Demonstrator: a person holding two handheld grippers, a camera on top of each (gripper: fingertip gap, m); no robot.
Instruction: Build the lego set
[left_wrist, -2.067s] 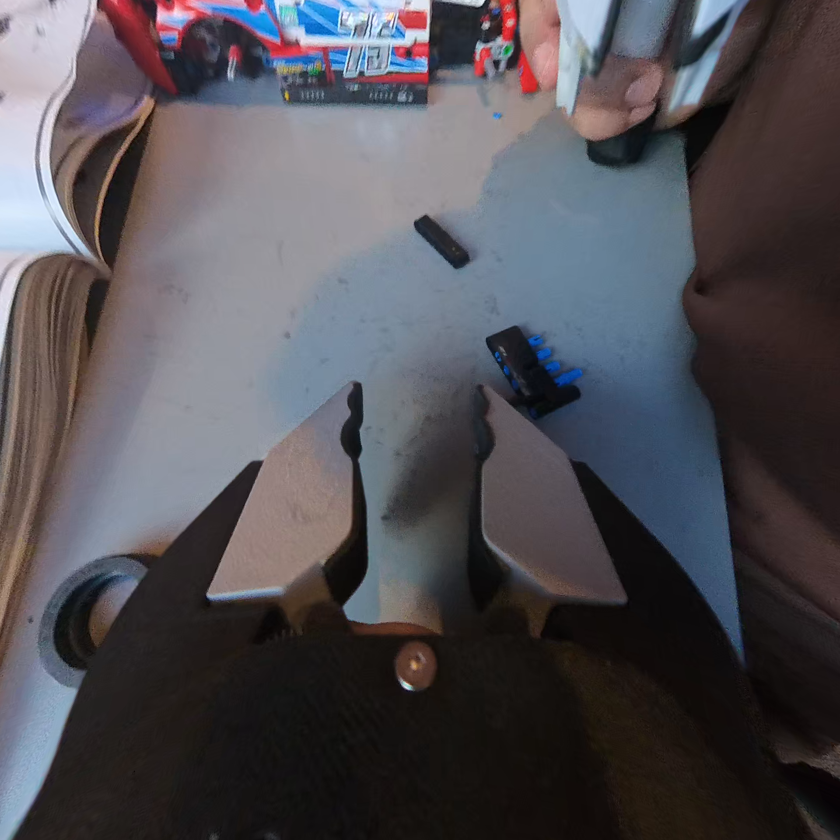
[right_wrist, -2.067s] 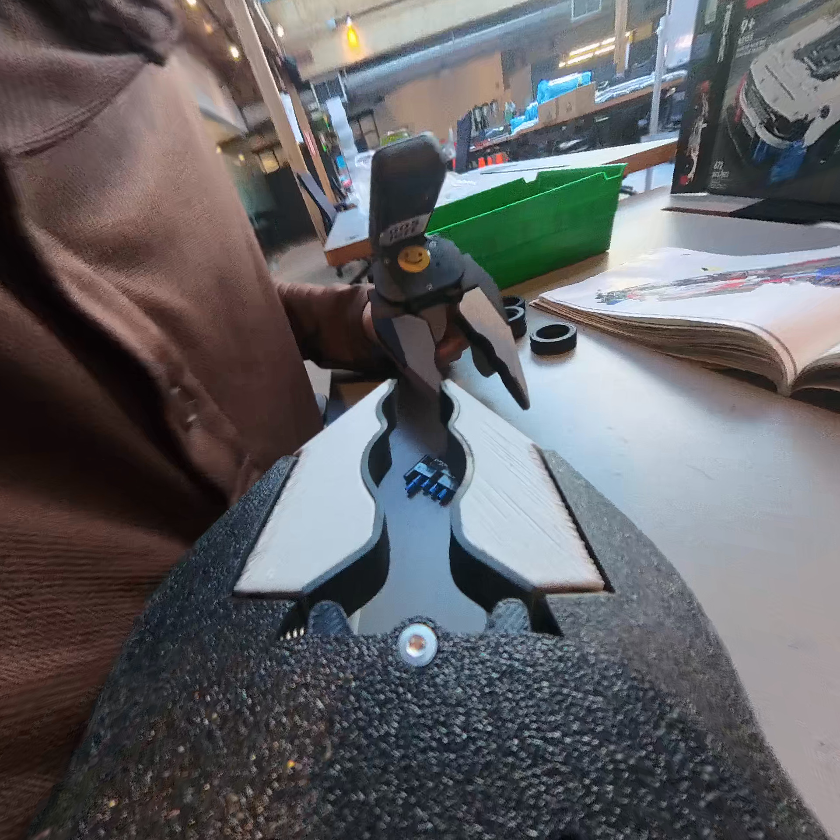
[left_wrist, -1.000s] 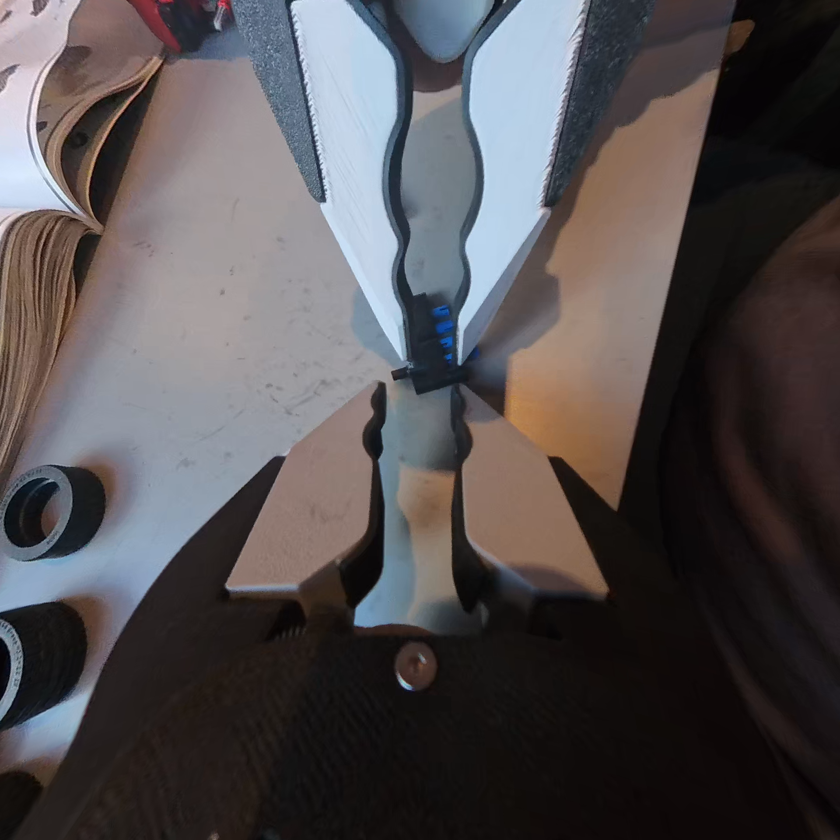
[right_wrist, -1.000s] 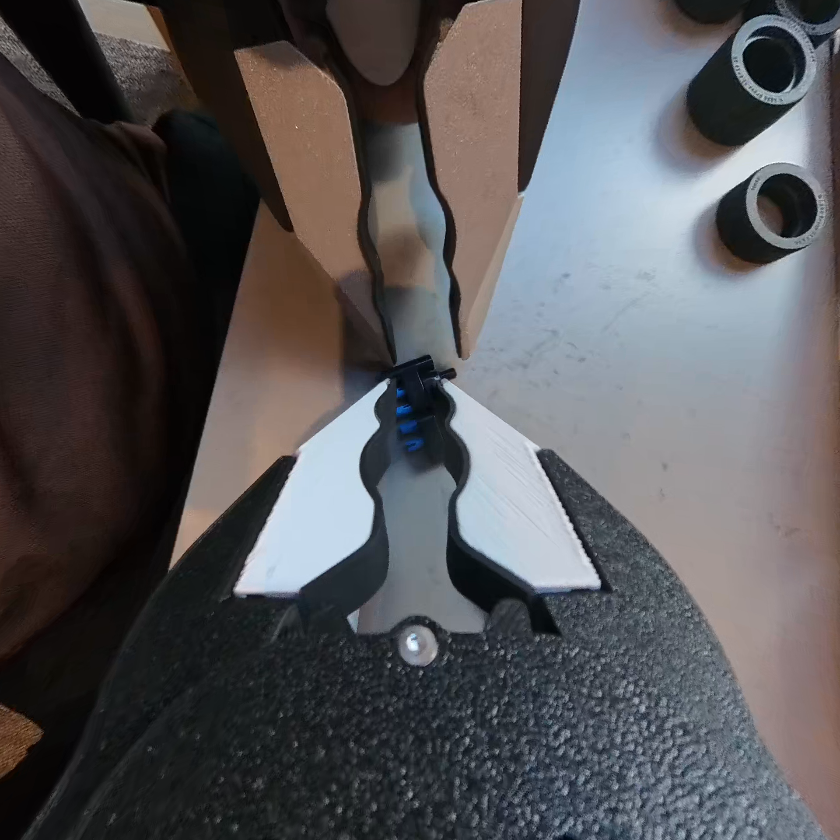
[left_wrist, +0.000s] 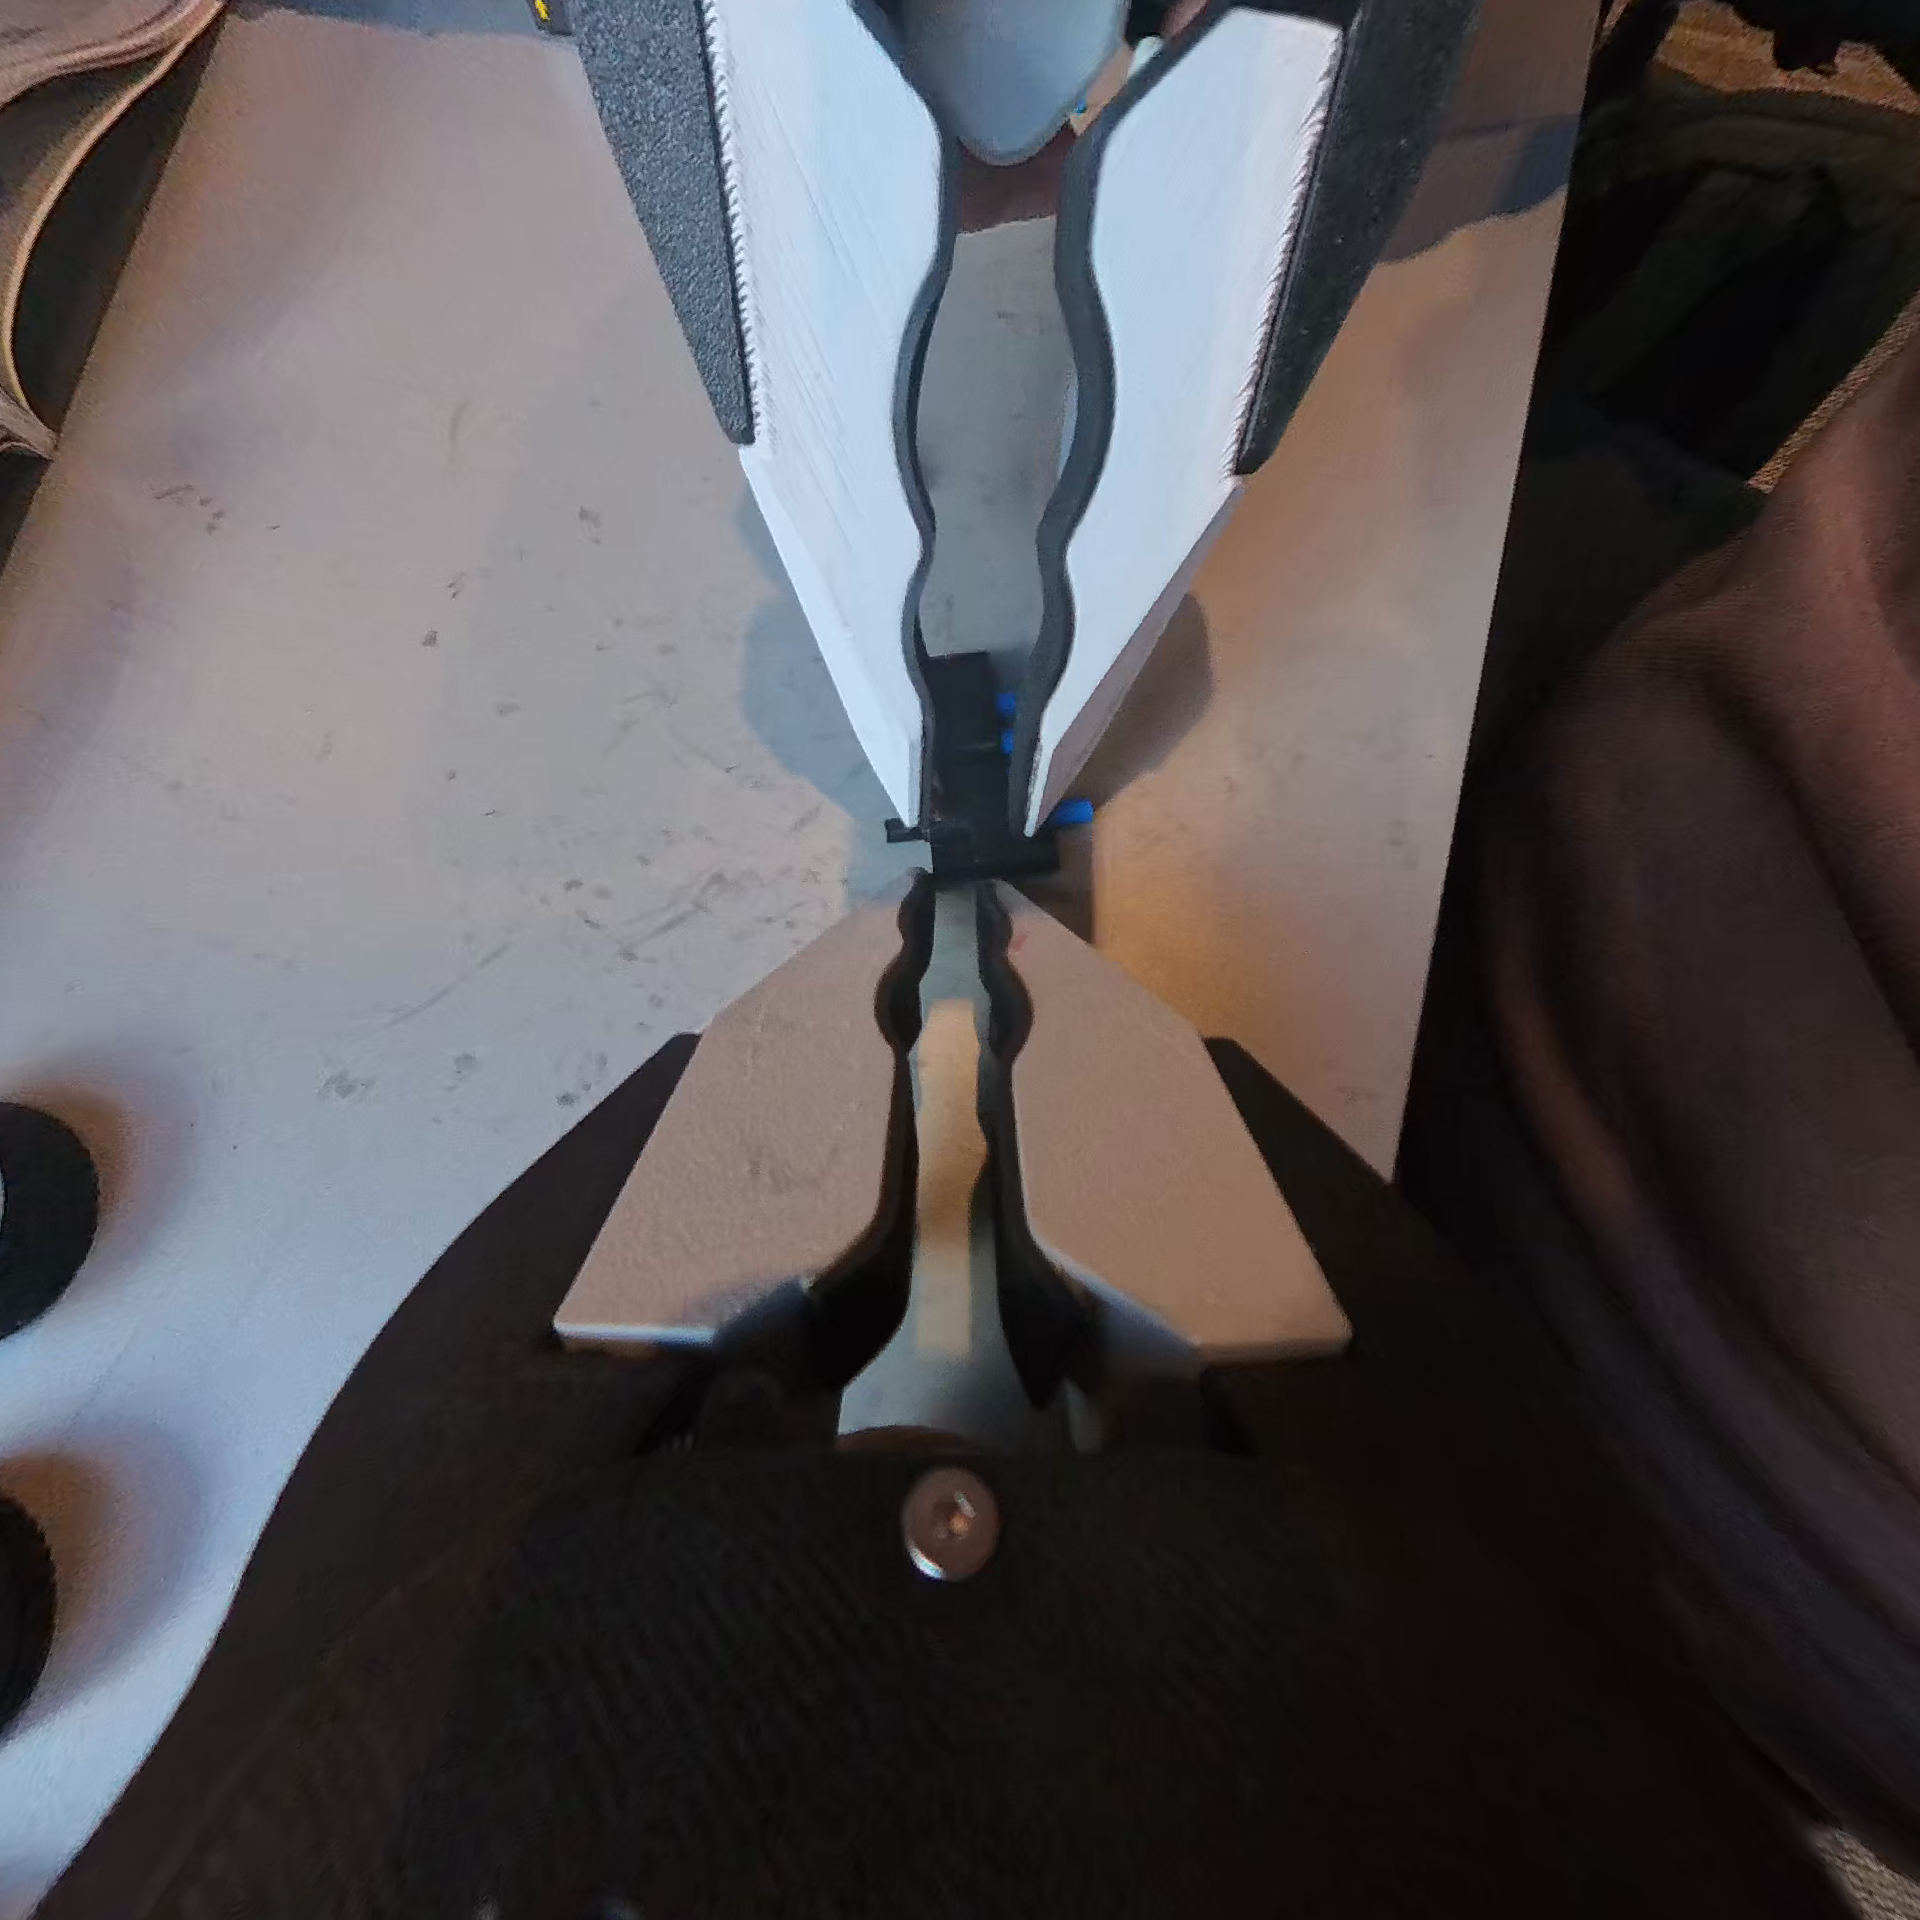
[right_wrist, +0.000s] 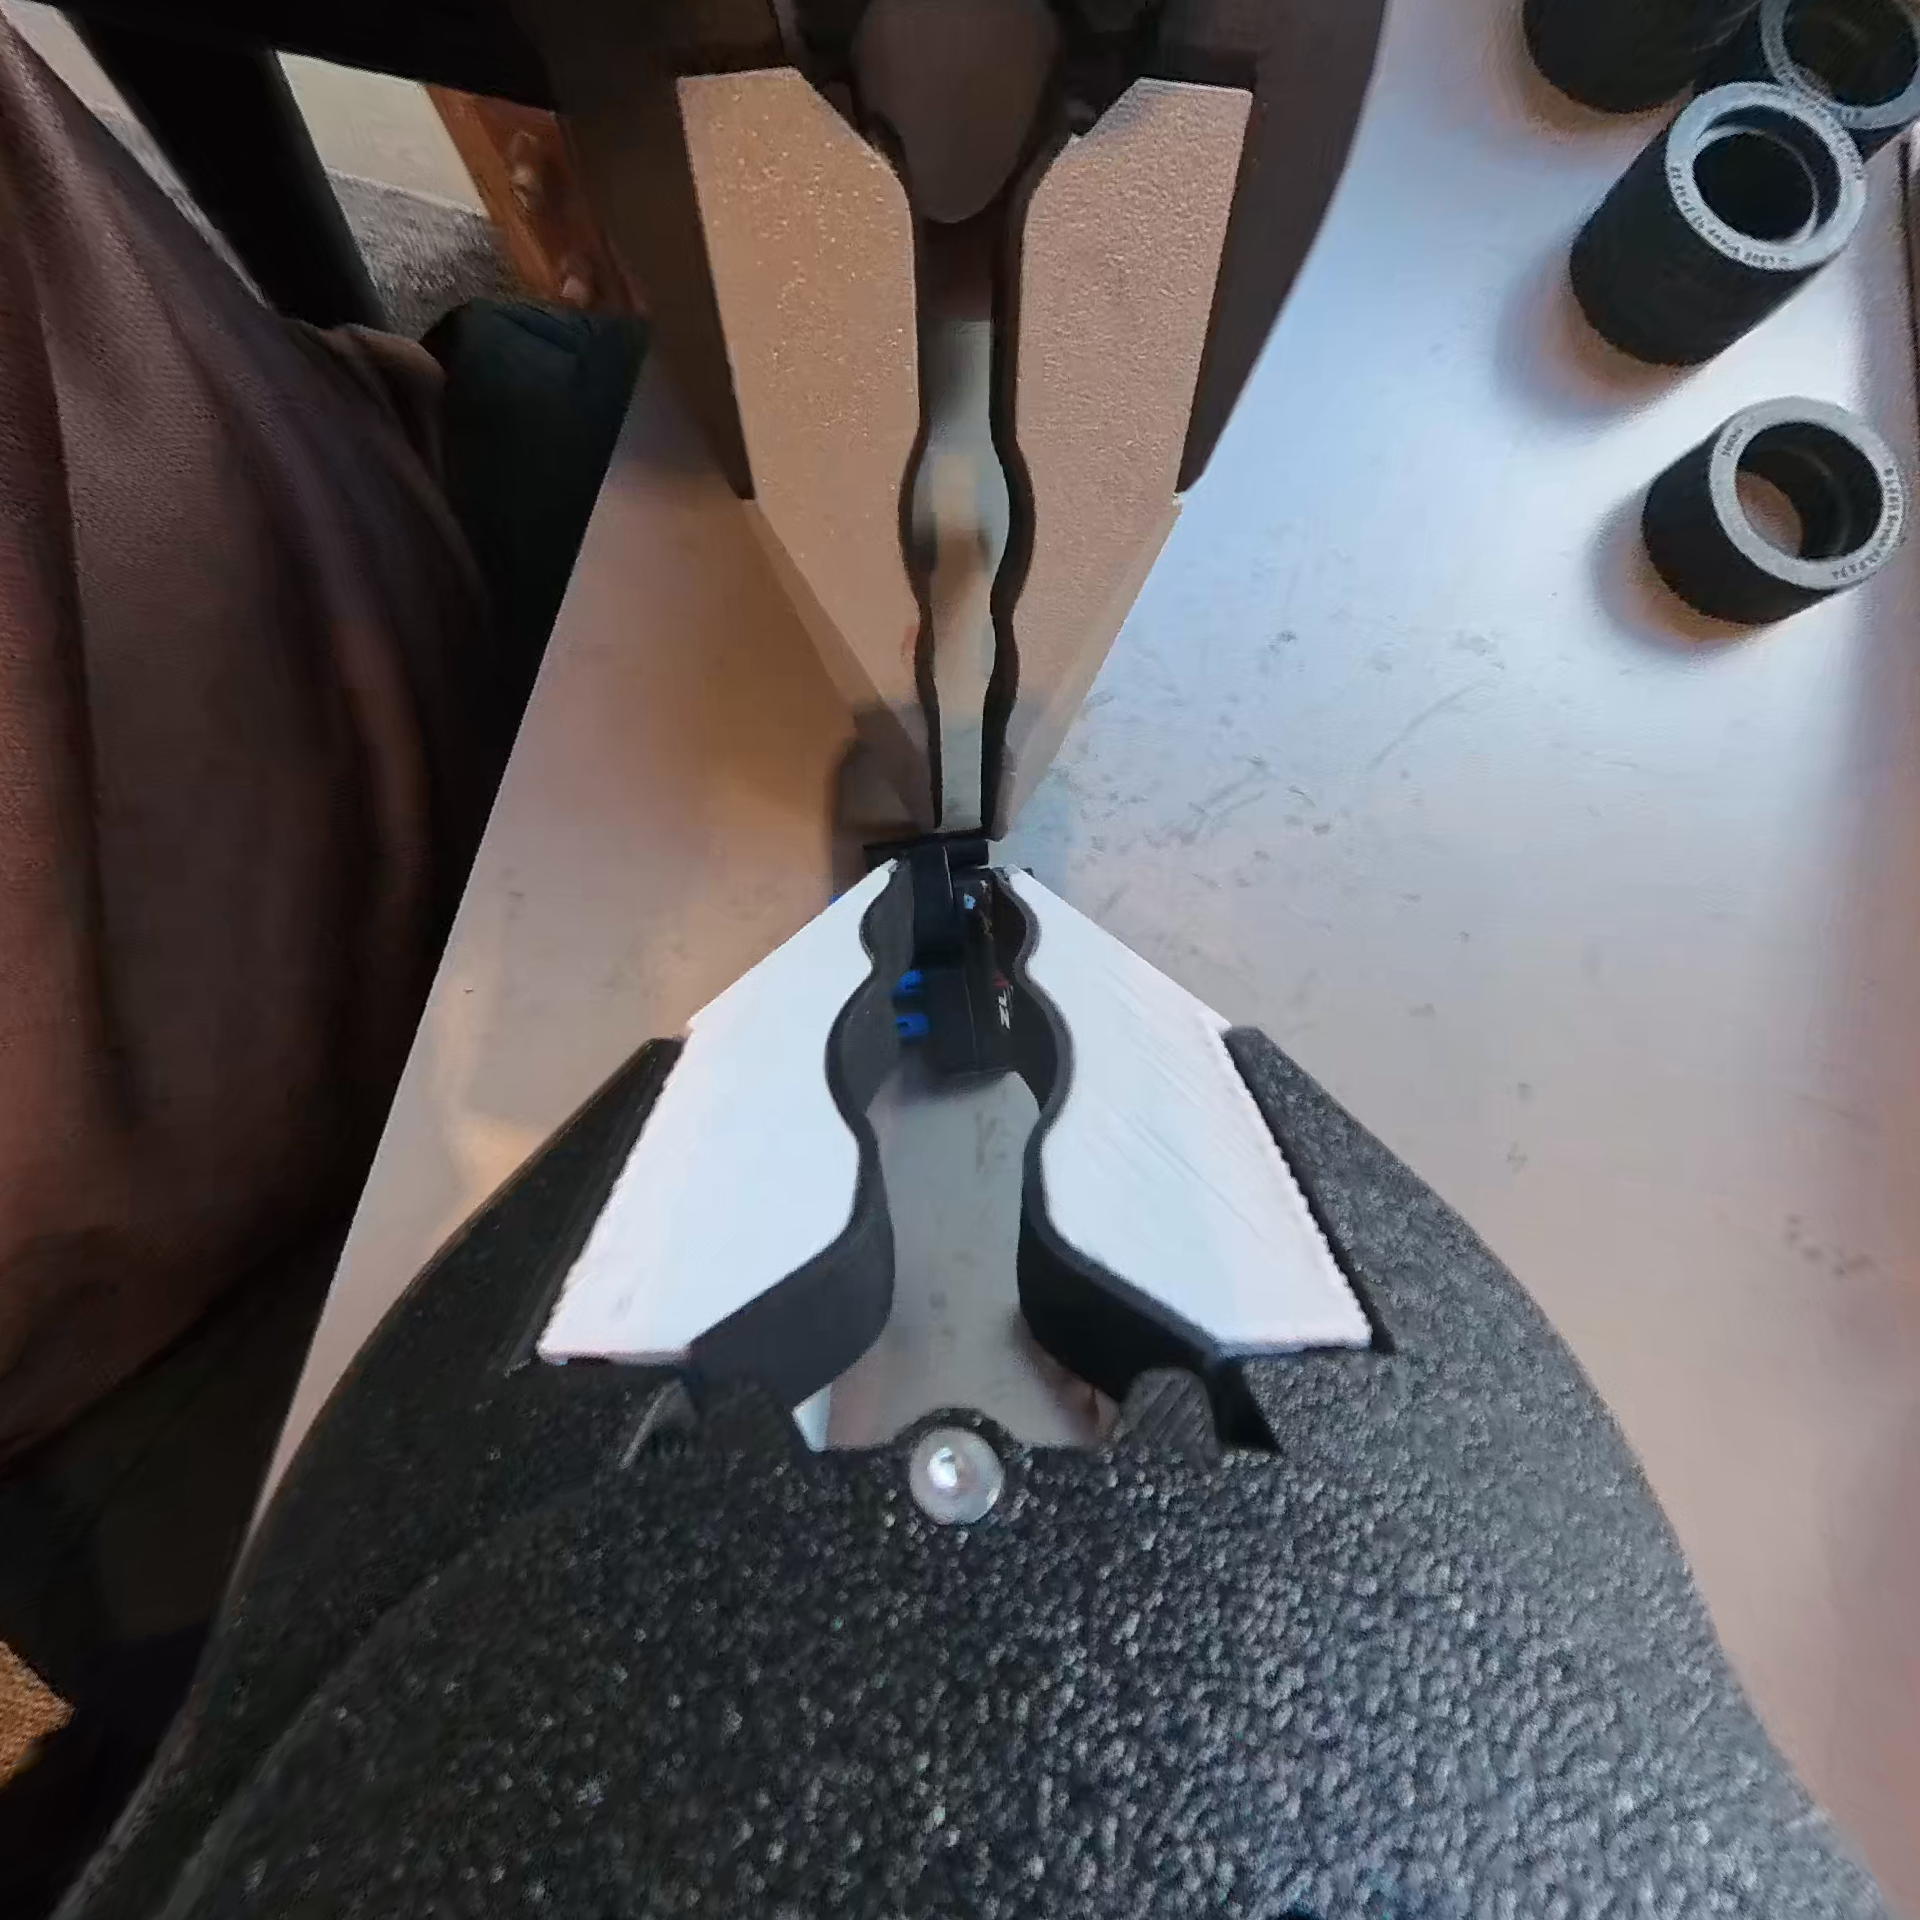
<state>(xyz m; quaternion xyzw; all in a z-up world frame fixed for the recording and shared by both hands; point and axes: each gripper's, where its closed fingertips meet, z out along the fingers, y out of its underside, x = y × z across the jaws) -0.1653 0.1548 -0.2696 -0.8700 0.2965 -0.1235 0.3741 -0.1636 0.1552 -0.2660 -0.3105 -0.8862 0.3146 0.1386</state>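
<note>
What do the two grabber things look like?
The left gripper has tan pointed fingers with wavy black inner edges on a black textured body with one silver screw. The right gripper is the same shape, with white ridged fingers on a grainy black body. The person wears a brown sleeve.
</note>
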